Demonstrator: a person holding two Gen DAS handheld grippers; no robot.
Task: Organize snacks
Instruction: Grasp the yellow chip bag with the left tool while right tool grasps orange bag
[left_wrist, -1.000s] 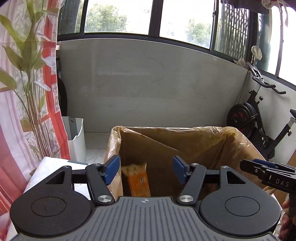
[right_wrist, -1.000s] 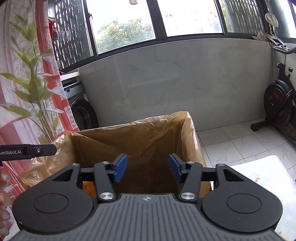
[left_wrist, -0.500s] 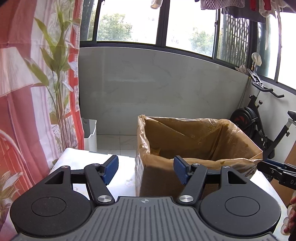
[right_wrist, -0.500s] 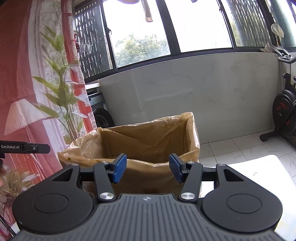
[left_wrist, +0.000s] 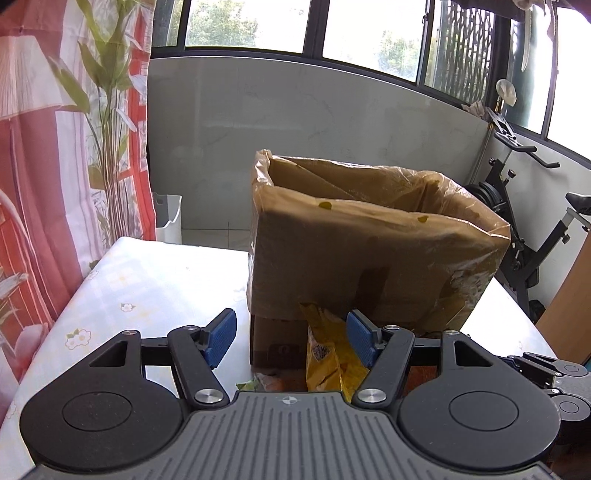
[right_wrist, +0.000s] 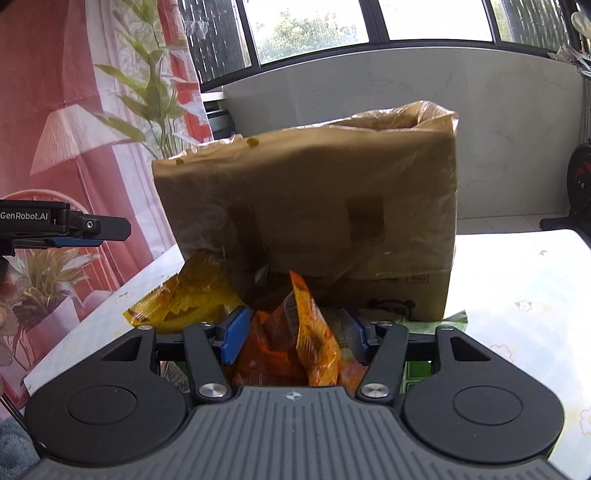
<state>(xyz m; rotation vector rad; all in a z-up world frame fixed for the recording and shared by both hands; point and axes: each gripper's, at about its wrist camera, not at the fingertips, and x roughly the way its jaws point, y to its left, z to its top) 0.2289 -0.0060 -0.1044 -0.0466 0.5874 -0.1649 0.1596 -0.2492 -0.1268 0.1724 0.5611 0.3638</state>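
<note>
My left gripper (left_wrist: 290, 338) jaws apart, yellow snack bag (left_wrist: 328, 354) standing upright between them against the lined box (left_wrist: 369, 251), my right gripper (right_wrist: 291, 336) jaws apart around orange snack bag (right_wrist: 295, 332), long axis vertical, on table (left_wrist: 155, 280).

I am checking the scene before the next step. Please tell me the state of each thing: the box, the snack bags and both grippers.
Box: upright on the table, top open, lined with plastic.
Yellow bag: lying in front of the box.
Orange bag: between the right gripper's fingers, crumpled.
Left gripper: open, empty.
Right gripper: open around the orange bag.
</note>
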